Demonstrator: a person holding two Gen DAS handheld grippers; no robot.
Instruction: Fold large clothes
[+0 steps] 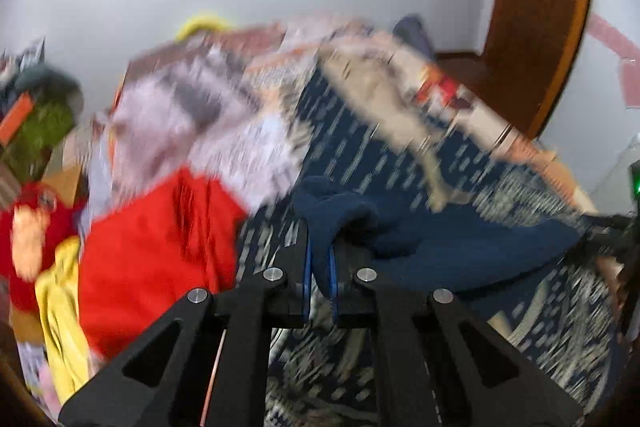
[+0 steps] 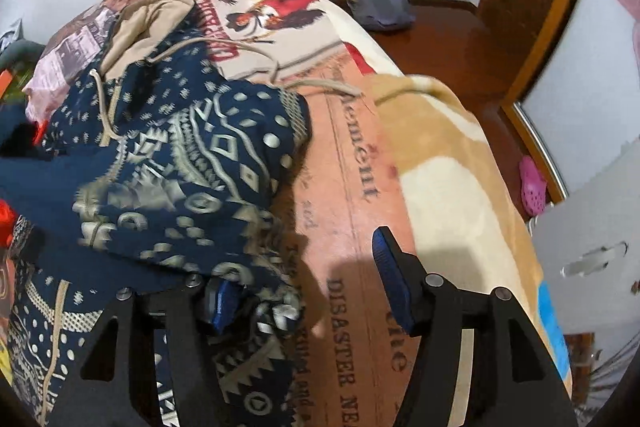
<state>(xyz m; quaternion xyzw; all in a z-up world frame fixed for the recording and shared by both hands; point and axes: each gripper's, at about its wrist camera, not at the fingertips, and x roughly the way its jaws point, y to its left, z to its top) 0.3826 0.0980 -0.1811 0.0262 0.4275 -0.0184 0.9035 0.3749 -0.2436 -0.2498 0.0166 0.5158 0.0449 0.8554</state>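
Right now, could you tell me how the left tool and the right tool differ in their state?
The left tool is shut, pinching a fold of plain navy cloth; the right tool stands open with nothing pressed between its pads. The left view is blurred; the right view is sharp, over the patterned navy hoodie. Both have blue pads on black arms.
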